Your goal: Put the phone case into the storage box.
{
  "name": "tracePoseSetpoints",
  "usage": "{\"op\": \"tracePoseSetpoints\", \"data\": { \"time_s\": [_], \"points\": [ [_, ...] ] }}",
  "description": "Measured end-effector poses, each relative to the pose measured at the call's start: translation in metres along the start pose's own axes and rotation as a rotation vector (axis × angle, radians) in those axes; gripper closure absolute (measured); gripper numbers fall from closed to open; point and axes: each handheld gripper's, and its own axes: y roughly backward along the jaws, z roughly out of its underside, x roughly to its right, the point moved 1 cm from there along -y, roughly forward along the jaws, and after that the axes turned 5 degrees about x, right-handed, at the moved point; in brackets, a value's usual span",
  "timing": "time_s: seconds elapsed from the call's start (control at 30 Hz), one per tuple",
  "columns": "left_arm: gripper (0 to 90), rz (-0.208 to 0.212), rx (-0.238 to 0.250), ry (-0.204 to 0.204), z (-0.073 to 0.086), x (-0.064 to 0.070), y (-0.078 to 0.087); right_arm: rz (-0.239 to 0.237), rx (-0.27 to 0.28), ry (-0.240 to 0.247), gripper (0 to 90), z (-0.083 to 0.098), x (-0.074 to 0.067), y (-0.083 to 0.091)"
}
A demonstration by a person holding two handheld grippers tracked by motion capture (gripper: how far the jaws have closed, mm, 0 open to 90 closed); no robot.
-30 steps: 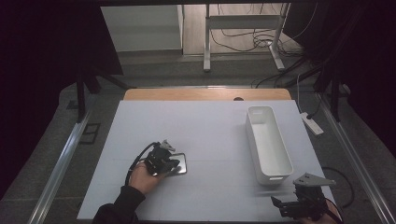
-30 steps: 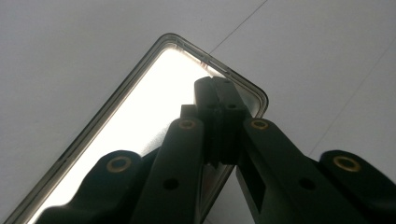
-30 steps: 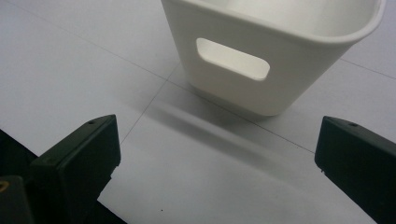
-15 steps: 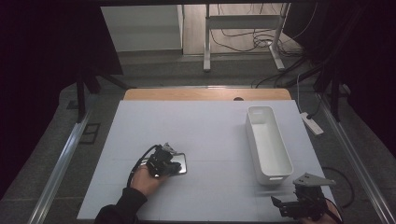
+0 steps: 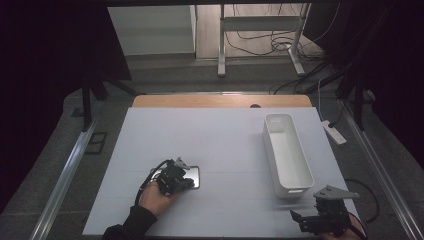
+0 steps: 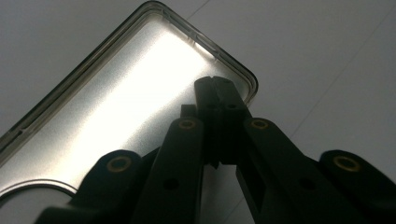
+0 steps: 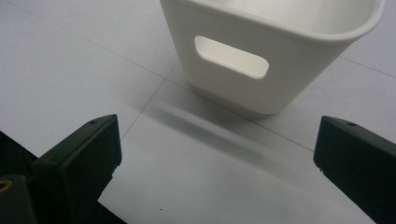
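A flat, shiny rectangular case (image 5: 194, 176) with a clear rim lies on the white table near its front left. It looks like a phone case (image 6: 116, 102), and part of a ring mark shows at one end. A hand holds my left gripper (image 5: 184, 179) over it. In the left gripper view the jaws of my left gripper (image 6: 217, 88) are shut together, tips above the case's corner, with nothing seen between them. My right gripper (image 5: 300, 220) sits at the front right, open (image 7: 217, 154) and empty, facing the near end of a white bin (image 7: 261, 51).
The long white bin (image 5: 287, 150) stands lengthwise on the right side of the table (image 5: 220, 135), with a handle slot in its near end. A wooden strip runs along the table's far edge. Cables and a metal stand lie on the floor beyond.
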Motion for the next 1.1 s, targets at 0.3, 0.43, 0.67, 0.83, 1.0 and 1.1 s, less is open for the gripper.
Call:
{"op": "tracePoseSetpoints", "data": {
  "time_s": [0.3,0.43,0.67,0.83,1.0,1.1],
  "points": [
    [89.2,0.005,-0.012,0.013,0.011,0.002,0.007,0.004,-0.002,0.000,2.2,0.000,0.000,0.000],
    [89.2,0.005,-0.017,0.023,0.016,0.000,0.011,0.003,-0.003,0.002,2.2,0.000,0.000,0.000],
    [89.1,0.008,-0.029,0.028,0.028,0.000,0.019,0.004,-0.007,0.003,2.2,0.000,0.000,-0.001],
    [89.1,0.002,-0.029,0.042,0.036,-0.001,0.025,0.005,-0.010,0.003,2.2,0.000,0.000,-0.001],
    [89.1,-0.009,-0.031,0.060,0.042,-0.004,0.030,0.007,-0.013,0.004,2.2,0.000,0.000,-0.001],
    [89.1,-0.017,-0.033,0.052,0.042,-0.003,0.030,0.006,-0.013,0.002,2.2,0.000,0.000,-0.001]
  ]
}}
